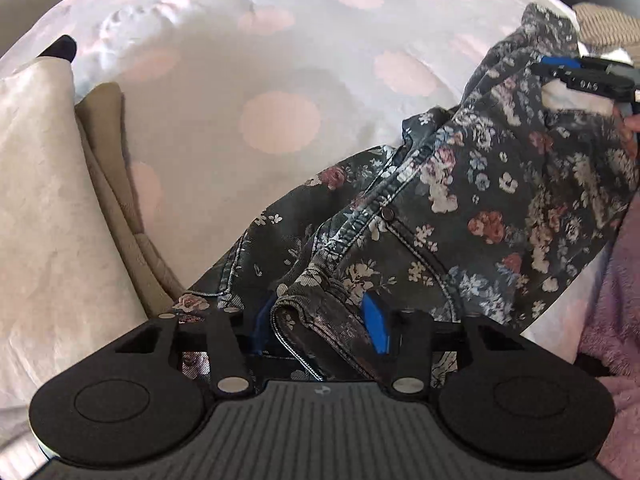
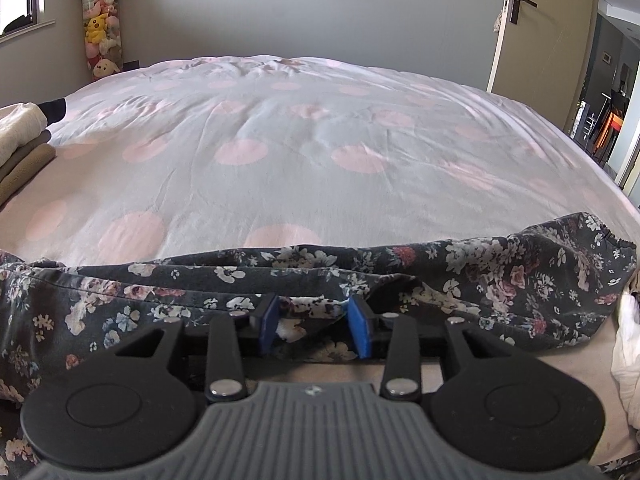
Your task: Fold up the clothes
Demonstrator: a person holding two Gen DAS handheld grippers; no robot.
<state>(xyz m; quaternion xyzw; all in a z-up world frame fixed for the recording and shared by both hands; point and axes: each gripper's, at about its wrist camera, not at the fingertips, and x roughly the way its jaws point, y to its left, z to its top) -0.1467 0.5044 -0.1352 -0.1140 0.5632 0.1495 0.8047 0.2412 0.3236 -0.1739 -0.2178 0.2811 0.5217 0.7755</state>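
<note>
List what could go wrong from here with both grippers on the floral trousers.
1. The left gripper holds a thick bunched waistband on the floral trousers; its jaws stand wide, so the fabric may slip out.
2. The right gripper grips only a thin edge, which may pull free under tension.
3. The folded pile lies close by on the spotted duvet; swinging the trousers might topple it.

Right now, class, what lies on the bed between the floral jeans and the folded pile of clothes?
Only bare polka-dot bedspread lies between the floral jeans and the folded pile; the right wrist view shows it best.
</note>
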